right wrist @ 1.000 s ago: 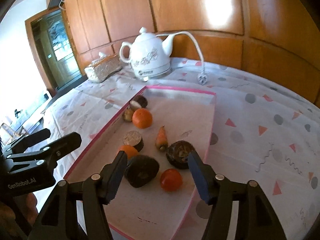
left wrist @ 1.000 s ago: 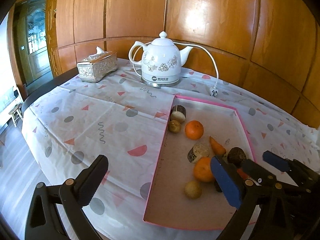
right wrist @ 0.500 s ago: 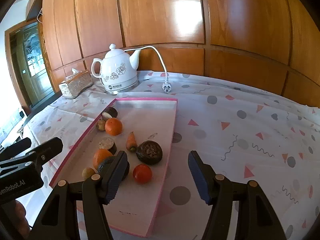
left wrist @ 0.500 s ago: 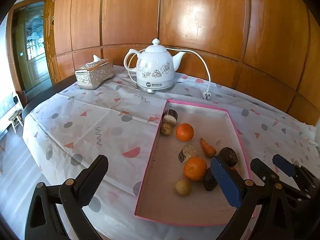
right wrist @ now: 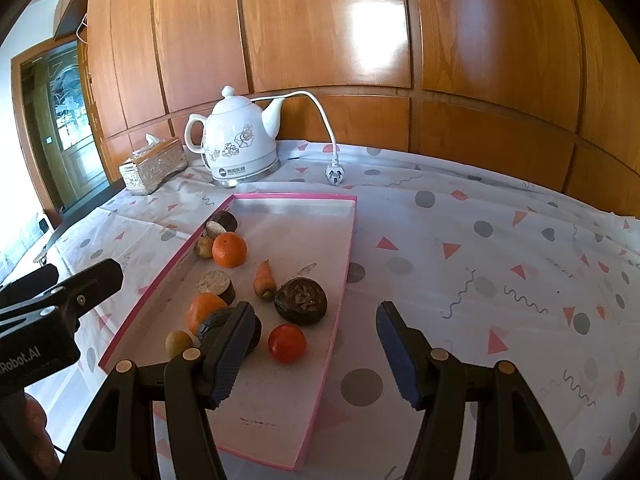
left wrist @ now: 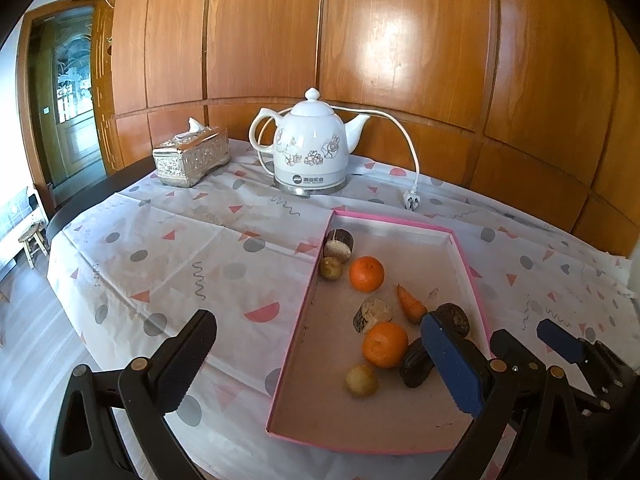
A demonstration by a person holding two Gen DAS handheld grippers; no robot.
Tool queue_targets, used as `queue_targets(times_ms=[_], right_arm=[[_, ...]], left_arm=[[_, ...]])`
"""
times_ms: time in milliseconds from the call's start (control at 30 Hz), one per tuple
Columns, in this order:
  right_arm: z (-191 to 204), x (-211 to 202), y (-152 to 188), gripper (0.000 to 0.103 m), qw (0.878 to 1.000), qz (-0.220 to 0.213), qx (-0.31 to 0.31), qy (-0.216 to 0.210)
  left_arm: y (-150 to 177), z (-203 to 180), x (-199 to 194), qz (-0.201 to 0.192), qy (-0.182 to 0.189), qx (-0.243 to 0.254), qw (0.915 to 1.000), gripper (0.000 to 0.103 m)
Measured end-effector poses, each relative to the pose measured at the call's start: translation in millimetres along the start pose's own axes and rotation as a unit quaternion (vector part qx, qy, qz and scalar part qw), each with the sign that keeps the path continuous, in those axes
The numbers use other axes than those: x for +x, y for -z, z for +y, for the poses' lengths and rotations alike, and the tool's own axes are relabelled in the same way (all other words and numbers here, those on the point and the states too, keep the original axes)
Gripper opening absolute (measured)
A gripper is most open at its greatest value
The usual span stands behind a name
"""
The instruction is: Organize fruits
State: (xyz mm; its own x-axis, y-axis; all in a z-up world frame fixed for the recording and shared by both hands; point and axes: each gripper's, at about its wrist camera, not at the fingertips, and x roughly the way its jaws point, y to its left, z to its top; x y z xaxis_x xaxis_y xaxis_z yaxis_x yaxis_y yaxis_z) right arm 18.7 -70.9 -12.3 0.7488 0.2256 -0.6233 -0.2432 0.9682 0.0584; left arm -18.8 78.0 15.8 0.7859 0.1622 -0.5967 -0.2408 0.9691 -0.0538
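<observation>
A shallow pink-rimmed tray lies on the table and holds several fruits: two oranges, a small carrot, dark brown fruits, small tan fruits and a red tomato. My left gripper is open and empty, above the tray's near left edge. My right gripper is open and empty, above the tray's near right rim. Each gripper shows in the other's view.
A white flowered kettle with cord and plug stands at the back. A silver tissue box sits to its left. Wood-panelled wall lies behind. The table's left edge drops to the floor.
Both grippers have pulled back and up from the tray, so the fruits look farther off. Both stay open and empty. The fruits have not moved.
</observation>
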Motion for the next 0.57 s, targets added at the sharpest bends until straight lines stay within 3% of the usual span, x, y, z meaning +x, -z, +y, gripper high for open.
queue_targets(times_ms=[567], right_arm=[[0.6, -0.1, 2.2, 0.064, 1.000, 0.000, -0.003, 0.000]], left_arm=[[0.1, 0.1, -5.7, -0.018, -0.012, 0.001, 0.9998, 0.102]])
